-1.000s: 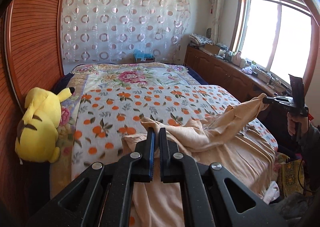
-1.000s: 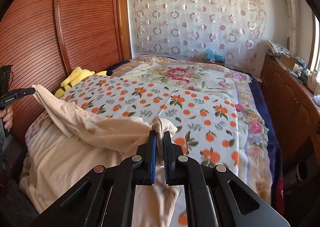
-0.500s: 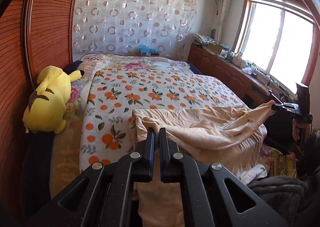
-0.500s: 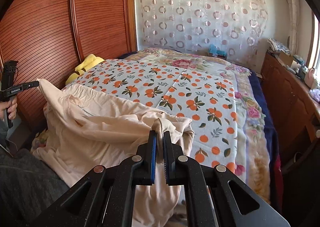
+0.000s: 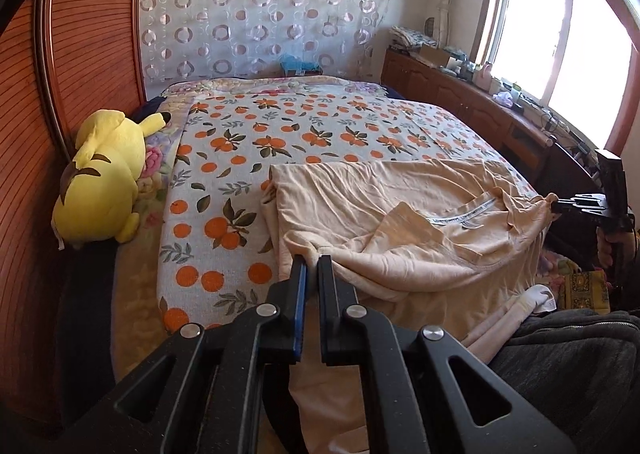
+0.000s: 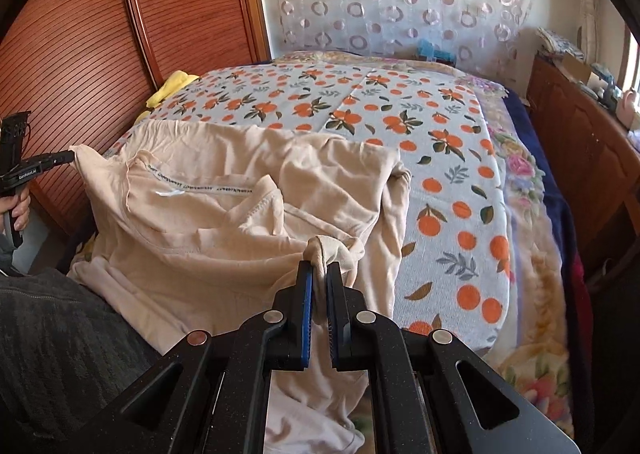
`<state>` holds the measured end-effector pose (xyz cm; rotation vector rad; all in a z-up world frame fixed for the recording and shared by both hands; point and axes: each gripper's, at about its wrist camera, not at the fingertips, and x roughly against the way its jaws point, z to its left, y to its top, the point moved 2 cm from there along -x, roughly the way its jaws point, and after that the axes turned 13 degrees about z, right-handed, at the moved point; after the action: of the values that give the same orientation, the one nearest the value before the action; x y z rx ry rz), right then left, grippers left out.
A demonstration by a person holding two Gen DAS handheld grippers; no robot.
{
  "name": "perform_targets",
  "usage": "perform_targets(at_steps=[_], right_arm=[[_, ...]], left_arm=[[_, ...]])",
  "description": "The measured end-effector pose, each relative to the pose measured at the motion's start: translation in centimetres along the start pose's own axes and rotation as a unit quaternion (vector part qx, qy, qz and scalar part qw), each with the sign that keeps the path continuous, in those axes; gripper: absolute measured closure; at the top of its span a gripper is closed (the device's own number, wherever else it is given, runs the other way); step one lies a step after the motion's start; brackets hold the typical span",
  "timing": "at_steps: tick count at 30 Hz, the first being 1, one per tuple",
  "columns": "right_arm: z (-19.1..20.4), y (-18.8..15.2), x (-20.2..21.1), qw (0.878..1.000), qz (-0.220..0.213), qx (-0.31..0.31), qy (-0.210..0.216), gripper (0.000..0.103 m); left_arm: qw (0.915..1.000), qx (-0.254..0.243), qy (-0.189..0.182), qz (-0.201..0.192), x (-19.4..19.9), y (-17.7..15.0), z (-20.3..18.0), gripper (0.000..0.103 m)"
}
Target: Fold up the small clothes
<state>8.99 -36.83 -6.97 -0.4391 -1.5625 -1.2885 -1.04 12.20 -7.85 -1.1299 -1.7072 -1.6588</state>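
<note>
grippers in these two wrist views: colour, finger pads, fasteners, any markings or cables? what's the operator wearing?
Both the left gripper and right gripper are matte black, with angular linkage arms, cut-out windows and round silver pivot fasteners. Each has a blue pad on one finger's inner face. Seen from the right wrist view, the left gripper's body bears small white lettering, with a thin cable near its grip. Clothing: dark grey knit.

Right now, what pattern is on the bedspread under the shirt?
Oranges with green leaves on a pale grey bedspread, clearest in the right wrist view.
</note>
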Motion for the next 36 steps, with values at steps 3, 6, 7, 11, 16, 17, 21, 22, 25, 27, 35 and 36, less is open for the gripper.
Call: perform_targets(at_steps=[3,6,7,11,16,17,21,22,25,27,35,36], right_arm=[[-0.2,-0.1,0.2,1.000,0.007,0.002,-0.005,0.097],[-0.8,0.2,0.4,1.000,-0.004,0.007,-0.004,0.097],[-0.7,0.3,0.9,1.000,-0.008,0.010,-0.010,0.093],[-0.8,0.5,1.7,0.999,-0.025,0.008,-0.023,0.093],[-0.5,1.1,2.9,0.998,-0.050,0.013,-0.036,0.091],[-0.5,1.3,2.9,0.998,-0.053,0.013,-0.037,0.086],[-0.8,2.7,1.8,0.997,-0.066,0.013,-0.036,0.059],[-1.0,3.2,1.2,0.997,-0.067,0.008,-0.035,0.050],[-1.9,4.7,-1.0,0.998,-0.063,-0.001,-0.027,0.046],[-2.6,5.8,-3.1,0.998,-0.052,-0.008,-0.028,0.044],[-6.1,9.4,-8.8,0.998,-0.021,-0.054,-0.033,0.044],[-6.4,9.5,-9.2,0.998,-0.019,-0.061,-0.026,0.044]], left_arm=[[0.9999,0.007,0.008,-0.001,0.2,0.1,0.3,0.098],[0.9999,0.004,0.009,-0.010,1.0,0.4,0.2,0.097],[0.9998,0.002,0.009,-0.015,1.3,0.5,0.1,0.097],[0.9994,-0.002,0.014,-0.030,1.7,1.4,0.0,0.059],[0.9994,-0.002,0.024,-0.023,0.0,2.8,-0.1,0.029],[0.9995,-0.005,0.022,-0.024,-0.5,3.2,-0.1,0.028],[0.9997,-0.014,0.018,0.002,-3.6,4.9,-0.2,0.026],[0.9997,-0.016,0.018,0.009,-4.5,5.5,-0.2,0.026],[0.9996,-0.014,0.017,0.020,-6.3,6.6,-0.1,0.026],[0.9996,-0.011,0.010,0.023,-7.2,7.5,0.2,0.026],[0.9988,0.009,0.027,0.040,-10.1,10.1,2.5,0.026],[0.9985,0.012,0.029,0.045,-10.5,10.2,2.7,0.026]])
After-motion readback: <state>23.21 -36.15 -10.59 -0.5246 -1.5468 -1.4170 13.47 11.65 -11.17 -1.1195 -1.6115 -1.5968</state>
